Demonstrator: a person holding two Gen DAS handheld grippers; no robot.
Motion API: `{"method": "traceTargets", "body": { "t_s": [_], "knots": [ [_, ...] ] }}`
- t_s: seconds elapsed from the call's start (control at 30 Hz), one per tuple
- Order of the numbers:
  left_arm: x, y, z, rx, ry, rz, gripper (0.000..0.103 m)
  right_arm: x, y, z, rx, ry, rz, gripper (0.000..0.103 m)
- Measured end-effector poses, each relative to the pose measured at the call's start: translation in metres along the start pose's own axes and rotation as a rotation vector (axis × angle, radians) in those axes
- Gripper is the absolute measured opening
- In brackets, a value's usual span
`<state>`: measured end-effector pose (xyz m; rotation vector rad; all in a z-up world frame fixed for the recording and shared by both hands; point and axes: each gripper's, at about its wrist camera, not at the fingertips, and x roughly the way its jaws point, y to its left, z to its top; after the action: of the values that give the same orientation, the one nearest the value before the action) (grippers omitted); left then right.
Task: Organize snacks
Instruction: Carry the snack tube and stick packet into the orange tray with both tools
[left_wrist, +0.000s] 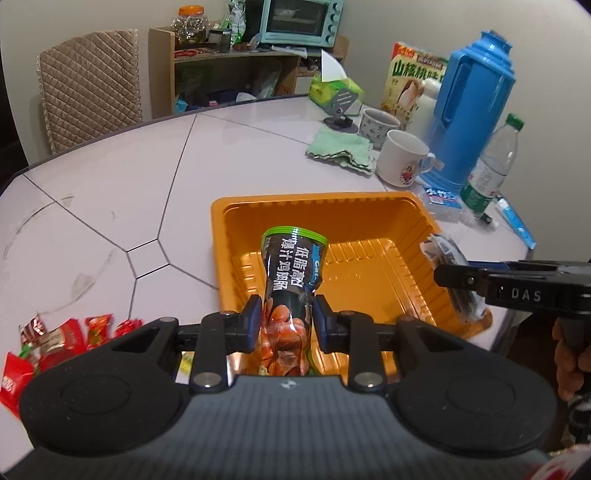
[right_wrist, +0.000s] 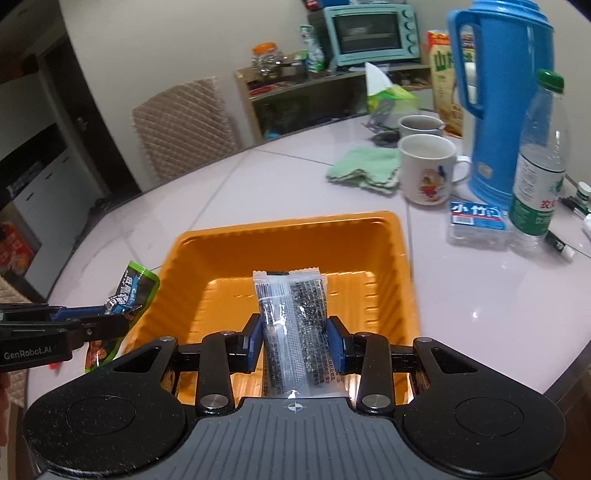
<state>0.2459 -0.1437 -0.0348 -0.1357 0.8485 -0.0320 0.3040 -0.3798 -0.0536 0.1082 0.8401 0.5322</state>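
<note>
Snacks were going into the orange tray (right_wrist: 402, 236): each hand-held gripper, left (left_wrist: 284, 325) and right (right_wrist: 293, 338), squeezed a packet above it, ready to let go.

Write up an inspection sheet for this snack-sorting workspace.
Surface: pale tiled table, dark seams.
Job's things: orange tray; green-black snack pack and clear sesame-bar pack held over it; red snack packets lying left.
Clutter: blue thermos, two mugs, water bottle, green cloth, tissue box.
Grippers: left gripper shut on green-black snack pack; right gripper shut on clear sesame-bar pack.
Cables: nothing seen.
Surroundings: padded chair, shelf with toaster oven.
</note>
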Motion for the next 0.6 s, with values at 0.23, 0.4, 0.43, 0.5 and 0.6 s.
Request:
{"method": "traceTargets", "body": {
  "t_s": [0.23,0.4,0.43,0.5,0.6],
  "knots": [
    [0.037,-0.011,0.011,-0.036,0.045,0.033,0.027,0.017,-0.021,0.006,0.024,0.013,-0.022,0.037],
    [0.052,-0.016,0.013,-0.036,0.072,0.073,0.027,0.03,-0.025,0.006,0.024,0.032,-0.026,0.037],
    [0.055,-0.017,0.013,-0.036,0.076,0.08,0.027,0.032,-0.026,0.006,0.024,0.036,-0.027,0.037],
    [0.06,-0.018,0.013,-0.039,0.085,0.087,0.027,0.035,-0.026,0.005,0.023,0.042,-0.033,0.037],
    [0.067,-0.02,0.012,-0.043,0.103,0.095,0.027,0.039,-0.028,0.003,0.024,0.05,-0.034,0.037]
  ]
}}
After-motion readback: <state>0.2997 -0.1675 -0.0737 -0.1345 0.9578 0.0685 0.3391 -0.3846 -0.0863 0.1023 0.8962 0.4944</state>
